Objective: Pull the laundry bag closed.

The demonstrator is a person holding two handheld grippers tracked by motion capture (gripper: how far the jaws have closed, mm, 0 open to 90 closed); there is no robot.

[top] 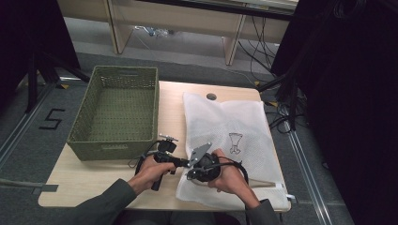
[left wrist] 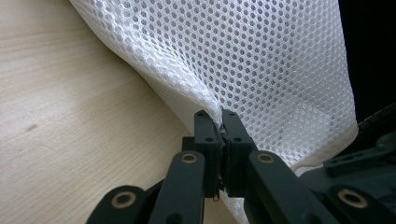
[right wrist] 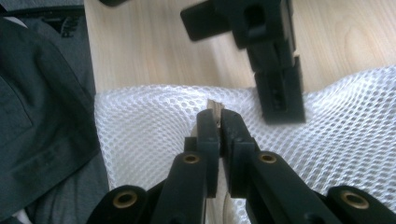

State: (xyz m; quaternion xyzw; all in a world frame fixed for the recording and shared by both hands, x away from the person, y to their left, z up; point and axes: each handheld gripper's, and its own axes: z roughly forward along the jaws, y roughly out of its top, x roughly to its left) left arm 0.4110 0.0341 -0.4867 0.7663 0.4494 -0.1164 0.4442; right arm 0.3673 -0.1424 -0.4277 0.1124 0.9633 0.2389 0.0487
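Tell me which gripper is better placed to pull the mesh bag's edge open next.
Probably left: the left gripper pinches the mesh bag edge on its open side, while the right gripper anchors what looks like a small tab.

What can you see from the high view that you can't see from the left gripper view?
The high view alone takes in the green woven basket, the person's hands, the right gripper and the whole white mesh bag with its small printed drawing. The left gripper view alone gives the close-up: the left gripper with its black jaws pinched shut on a gathered fold of the netting. Both share the mesh bag and the light wooden table.
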